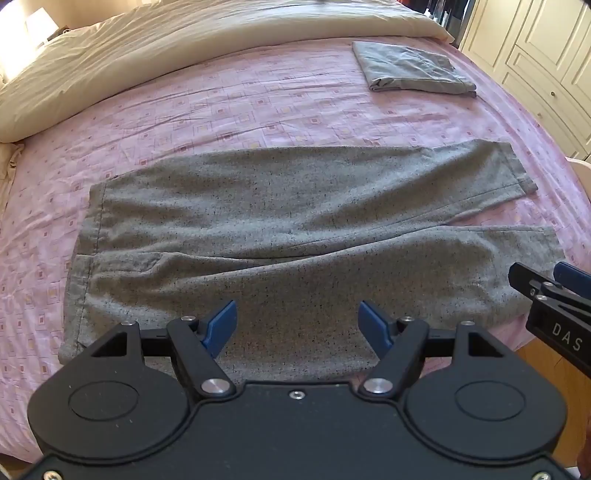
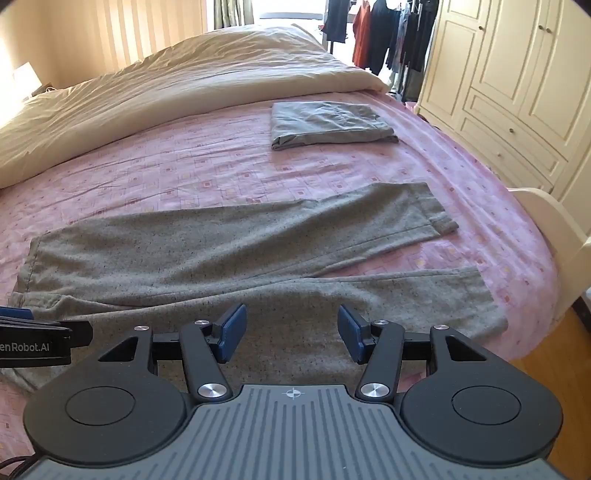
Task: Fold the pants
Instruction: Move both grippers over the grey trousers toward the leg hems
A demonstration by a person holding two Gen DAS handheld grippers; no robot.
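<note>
Grey speckled pants (image 1: 288, 229) lie spread flat on the pink bedsheet (image 1: 221, 107), waistband at the left, both legs running right and parting near the hems. In the right wrist view the same pants (image 2: 229, 251) fill the middle. My left gripper (image 1: 297, 323) hovers open above the near leg, close to the bed's front edge, nothing between its blue pads. My right gripper (image 2: 291, 330) also stands open over the near leg, further toward the hems. Its fingers enter the left wrist view at the right edge (image 1: 546, 291).
A folded grey garment (image 1: 410, 68) lies at the back right of the bed. A cream duvet (image 1: 147, 48) is bunched along the far side. Cream wardrobes (image 2: 517, 74) and a clothes rack (image 2: 380, 33) stand to the right, a white footboard (image 2: 554, 218) beside the bed.
</note>
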